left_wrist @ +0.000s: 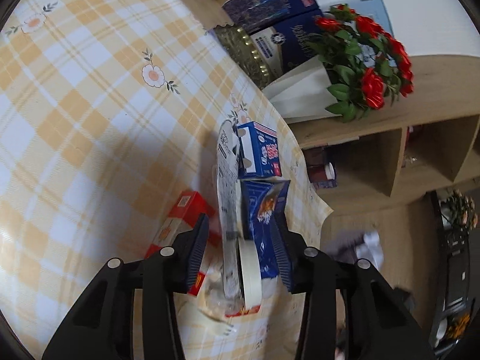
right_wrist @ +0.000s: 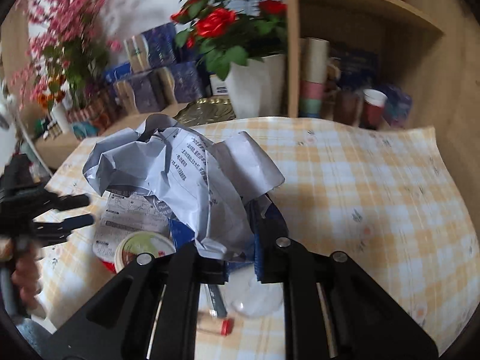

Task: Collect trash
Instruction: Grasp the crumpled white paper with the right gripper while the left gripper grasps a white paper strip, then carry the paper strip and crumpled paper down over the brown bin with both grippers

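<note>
Paper [right_wrist: 180, 177] clamped between right gripper [right_wrist: 237, 240] fingers

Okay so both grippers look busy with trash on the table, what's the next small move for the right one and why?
Probably lift the right gripper straight up a little. It is shut on the crumpled paper, which overhangs the yogurt cup and printed sheet on the checked tablecloth. Rising first should keep the paper from dragging them.

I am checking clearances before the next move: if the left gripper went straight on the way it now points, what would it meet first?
The left gripper appears open around a blue carton, a roll of tape and a printed white sheet. These lie right between its fingers, so it would likely meet them first; depth is unclear.
</note>
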Available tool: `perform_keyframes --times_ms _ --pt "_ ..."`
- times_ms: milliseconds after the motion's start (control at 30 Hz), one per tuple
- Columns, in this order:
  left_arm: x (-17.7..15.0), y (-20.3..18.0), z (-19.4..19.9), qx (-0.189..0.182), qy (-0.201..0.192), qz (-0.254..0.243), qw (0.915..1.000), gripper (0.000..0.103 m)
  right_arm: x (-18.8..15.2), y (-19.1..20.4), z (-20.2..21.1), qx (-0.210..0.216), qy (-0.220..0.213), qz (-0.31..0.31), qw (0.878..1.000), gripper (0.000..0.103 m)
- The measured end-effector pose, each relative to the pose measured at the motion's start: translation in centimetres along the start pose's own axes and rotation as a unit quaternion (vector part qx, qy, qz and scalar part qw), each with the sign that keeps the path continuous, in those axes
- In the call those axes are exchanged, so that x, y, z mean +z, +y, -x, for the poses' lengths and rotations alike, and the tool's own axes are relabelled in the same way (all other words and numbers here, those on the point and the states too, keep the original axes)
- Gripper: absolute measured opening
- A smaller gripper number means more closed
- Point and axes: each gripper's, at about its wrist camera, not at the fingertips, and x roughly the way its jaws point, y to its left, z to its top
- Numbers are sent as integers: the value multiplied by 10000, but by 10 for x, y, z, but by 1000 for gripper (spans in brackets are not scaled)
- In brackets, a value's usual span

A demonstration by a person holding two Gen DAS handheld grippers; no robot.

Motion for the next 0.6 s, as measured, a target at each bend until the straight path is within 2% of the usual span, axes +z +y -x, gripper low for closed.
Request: perform_keyframes --times_ms 267,333,367,467,600 --pt "14 -6 -42 507 97 -249 9984 36 -44 -27 21 -49 211 -427 9989 15" --pt "13 -10 -49 669 133 -417 9968 23 -55 -33 26 -46 287 -618 9977 15" --pt "12 -14 -52 864 103 -595 9944 11 -61 -36 29 -44 319 -713 9969 15" --pt "11 -21 -44 933 -61 -871 9918 10 -72 -41 35 -25 347 -890 9954 15" --pt "9 -42 -18 1055 -319 -1485 9828 9 -82 -40 46 9 364 -962 9947 15"
